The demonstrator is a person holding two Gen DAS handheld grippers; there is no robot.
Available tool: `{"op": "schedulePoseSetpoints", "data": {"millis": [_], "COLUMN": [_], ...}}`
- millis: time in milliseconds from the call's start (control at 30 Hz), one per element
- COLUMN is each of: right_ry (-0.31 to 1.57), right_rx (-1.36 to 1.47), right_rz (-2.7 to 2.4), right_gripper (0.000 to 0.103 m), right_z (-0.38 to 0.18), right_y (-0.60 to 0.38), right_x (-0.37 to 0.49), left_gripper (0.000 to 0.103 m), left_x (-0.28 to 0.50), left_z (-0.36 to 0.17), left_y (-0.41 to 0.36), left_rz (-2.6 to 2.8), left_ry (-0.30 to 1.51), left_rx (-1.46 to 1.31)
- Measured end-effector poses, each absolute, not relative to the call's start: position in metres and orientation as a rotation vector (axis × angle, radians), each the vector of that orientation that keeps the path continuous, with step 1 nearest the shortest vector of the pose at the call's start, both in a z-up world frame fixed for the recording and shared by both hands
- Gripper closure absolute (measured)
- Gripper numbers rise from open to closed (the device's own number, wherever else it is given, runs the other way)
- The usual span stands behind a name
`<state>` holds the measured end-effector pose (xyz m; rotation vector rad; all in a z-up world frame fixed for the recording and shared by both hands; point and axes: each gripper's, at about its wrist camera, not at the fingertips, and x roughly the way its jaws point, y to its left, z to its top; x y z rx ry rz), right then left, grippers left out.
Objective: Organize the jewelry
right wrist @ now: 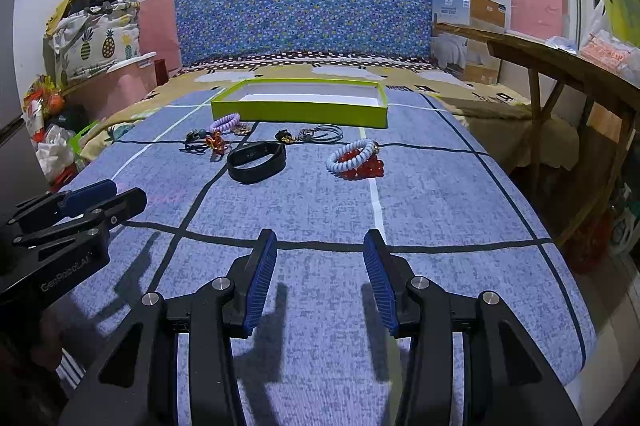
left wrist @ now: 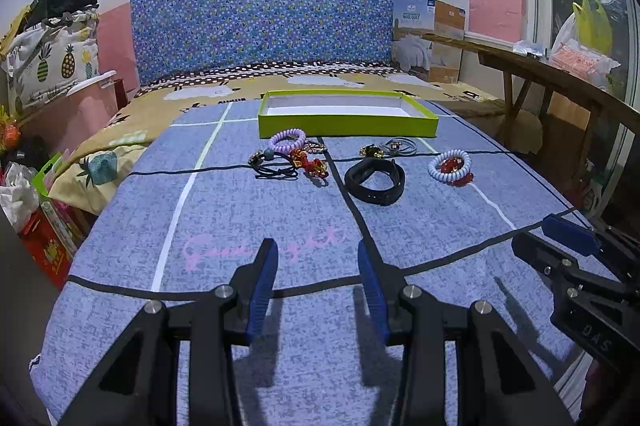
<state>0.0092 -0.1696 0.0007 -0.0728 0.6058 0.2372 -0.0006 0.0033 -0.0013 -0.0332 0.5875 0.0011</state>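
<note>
Jewelry lies scattered on a blue cloth before an empty lime-green box (left wrist: 346,126) (right wrist: 300,114). A black wristband (left wrist: 375,181) (right wrist: 256,157) sits in the middle. A white coil bracelet (left wrist: 449,165) (right wrist: 351,154) rests on red beads (right wrist: 366,168) to its right. A purple coil bracelet (left wrist: 287,140) (right wrist: 225,122), black hair ties (left wrist: 276,168) (right wrist: 196,142), a red-gold piece (left wrist: 310,164) and grey rings (left wrist: 398,146) (right wrist: 324,134) lie closer to the box. My left gripper (left wrist: 318,262) and right gripper (right wrist: 320,254) hover open and empty, well short of the jewelry.
The cloth (left wrist: 260,210) covers a bed with a blue patterned headboard (left wrist: 276,10). A wooden bench (right wrist: 560,66) runs along the right side with bags on it. Pillows and clutter pile up at left (left wrist: 52,42). A cardboard box (left wrist: 430,38) leans at the back right.
</note>
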Motion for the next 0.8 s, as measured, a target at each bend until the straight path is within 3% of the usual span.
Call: {"op": "schedulePoseSetpoints", "data": {"millis": [800], "right_ry": [0.594], "right_rx": [-0.074], "right_rz": [0.233], "right_gripper": [0.057], "right_z": [0.0043], "right_y": [-0.1718], "right_x": [0.0087], "left_gripper": [0.060], "left_x": [-0.0040], "left_z": [0.0071], "left_y": [0.0042], "left_rz": [0.009], "left_ry": [0.567], "left_rx": [-0.029]}}
